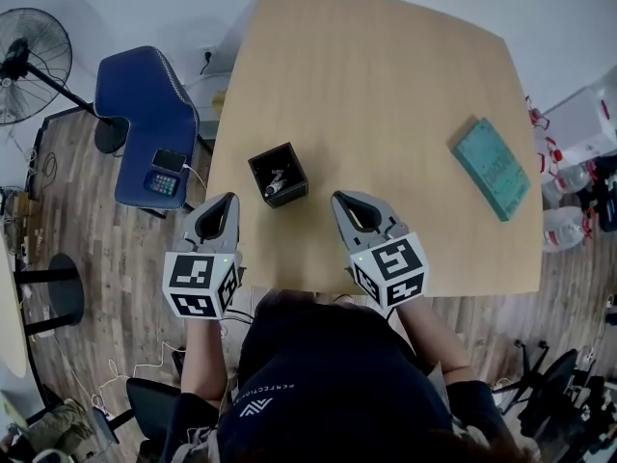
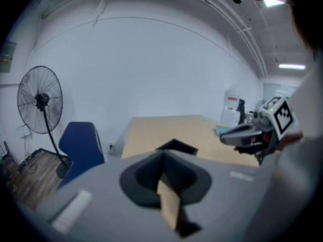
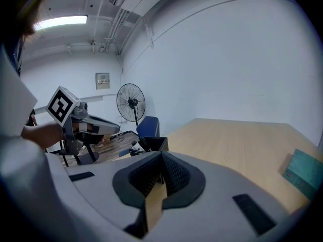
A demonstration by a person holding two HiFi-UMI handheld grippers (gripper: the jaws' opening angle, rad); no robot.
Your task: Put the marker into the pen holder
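A black square pen holder (image 1: 279, 175) stands near the front edge of the wooden table (image 1: 386, 95), and a marker (image 1: 275, 185) with a pale body lies inside it. My left gripper (image 1: 229, 200) hangs just left of the holder at the table's edge, shut and empty. My right gripper (image 1: 339, 200) is just right of the holder, also shut with nothing in it. The left gripper view shows the holder (image 2: 176, 146) past the closed left gripper (image 2: 162, 155). In the right gripper view, the holder (image 3: 151, 144) and the marker's tip (image 3: 134, 144) lie beyond the closed right gripper (image 3: 161, 158).
A teal book (image 1: 492, 167) lies on the table's right side. A blue chair (image 1: 145, 123) with small devices on its seat stands left of the table, and a floor fan (image 1: 29, 66) further left. White containers (image 1: 583, 123) sit at the right.
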